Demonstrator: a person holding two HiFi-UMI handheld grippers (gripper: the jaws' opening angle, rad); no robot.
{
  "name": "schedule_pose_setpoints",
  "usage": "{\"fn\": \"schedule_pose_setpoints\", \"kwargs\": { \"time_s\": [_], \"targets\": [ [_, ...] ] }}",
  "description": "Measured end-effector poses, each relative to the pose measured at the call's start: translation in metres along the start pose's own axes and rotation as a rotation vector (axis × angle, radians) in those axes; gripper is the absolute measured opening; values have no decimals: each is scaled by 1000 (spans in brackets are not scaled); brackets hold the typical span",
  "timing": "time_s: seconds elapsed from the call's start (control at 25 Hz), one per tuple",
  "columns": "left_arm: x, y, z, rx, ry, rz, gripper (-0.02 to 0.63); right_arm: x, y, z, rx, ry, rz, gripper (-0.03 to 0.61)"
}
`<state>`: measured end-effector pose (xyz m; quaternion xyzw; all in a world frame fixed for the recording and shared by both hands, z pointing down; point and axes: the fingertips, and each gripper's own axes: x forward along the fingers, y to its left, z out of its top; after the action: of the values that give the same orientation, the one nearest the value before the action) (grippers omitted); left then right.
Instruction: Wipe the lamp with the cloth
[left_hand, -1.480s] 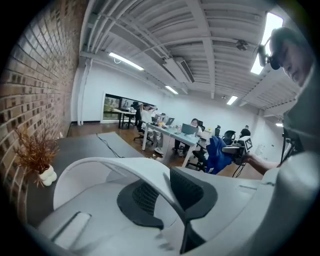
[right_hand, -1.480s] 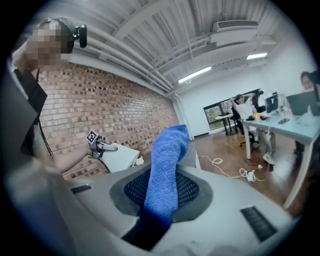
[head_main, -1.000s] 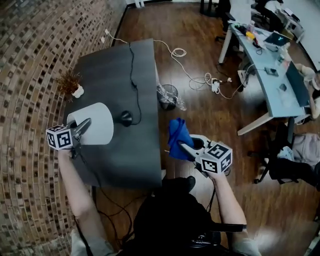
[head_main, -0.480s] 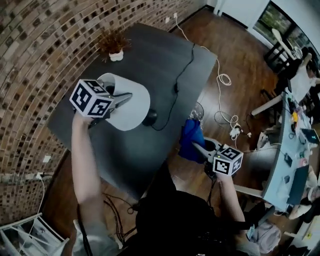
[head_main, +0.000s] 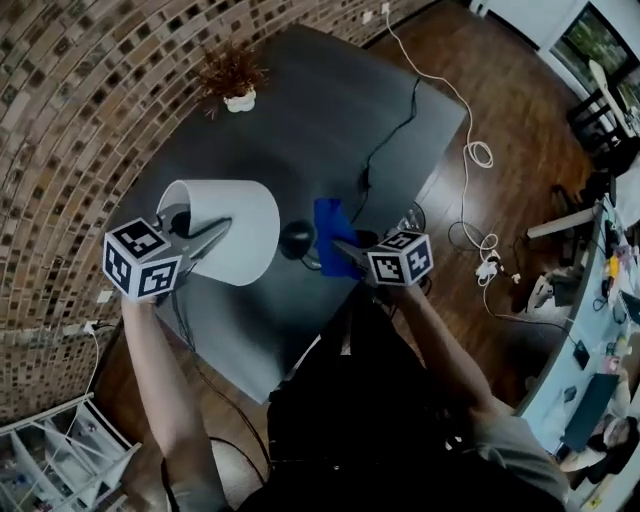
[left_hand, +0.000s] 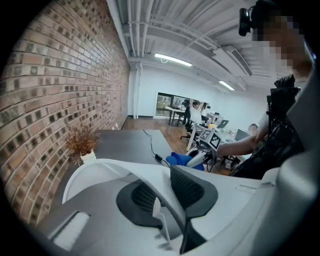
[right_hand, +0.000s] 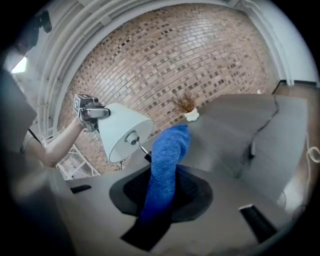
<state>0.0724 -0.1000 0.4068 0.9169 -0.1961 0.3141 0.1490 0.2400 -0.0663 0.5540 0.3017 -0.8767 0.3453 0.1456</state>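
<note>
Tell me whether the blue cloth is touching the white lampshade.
No: the blue cloth, clamped in the right gripper, is clear of the white lampshade.

Lamp (head_main: 240, 225) on table (head_main: 330, 110) (cloth (head_main: 328, 225) rightward)

Matt white lampshade (head_main: 240, 225), fuzzy blue cloth (head_main: 329, 232), matt dark tabletop (head_main: 320, 110), rough brick wall (head_main: 80, 100)

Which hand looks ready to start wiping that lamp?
The right. The right gripper has its jaws shut on the blue cloth, near the lampshade. The left gripper grips the lampshade by its rim, its jaws having just opened slightly, and holds no cloth.
</note>
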Motion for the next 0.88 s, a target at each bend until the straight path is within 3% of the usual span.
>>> {"fn": "schedule_pose_setpoints", "kwargs": {
  "time_s": [0.12,0.2,0.28,0.36,0.44,0.48,0.52,0.6,0.68,0.72,0.8,0.88],
  "targets": [
    [0,15,2,-74,-1,61,75,75,7,16,-50,75,149,84],
    [-1,26,2,-139,-2,103,75,119,-5,-2,-116,203,164,84],
    [-3,31,0,-211,-8,138,75,134,-37,-30,-167,345,112,84],
    [-5,33,0,-265,-17,169,75,121,-81,-37,-216,410,7,85],
    [-7,34,1,-312,-21,204,75,104,-109,-18,-248,378,-58,83],
    [-8,36,0,-338,-24,222,75,100,-108,-4,-260,332,-36,83],
    [-9,38,-1,-362,-26,236,75,101,-95,10,-279,283,26,83],
    [-12,44,-5,-407,-34,257,75,113,-43,24,-337,236,230,83],
    [-16,50,-10,-457,-42,273,75,131,5,10,-415,277,383,84],
    [-18,53,-13,-483,-46,281,75,140,15,-1,-448,303,401,84],
    [-21,60,-16,-526,-54,292,75,149,-1,-11,-452,335,339,86],
    [-21,65,-16,-542,-55,287,75,147,-46,-8,-431,379,189,86]
  ]
}}
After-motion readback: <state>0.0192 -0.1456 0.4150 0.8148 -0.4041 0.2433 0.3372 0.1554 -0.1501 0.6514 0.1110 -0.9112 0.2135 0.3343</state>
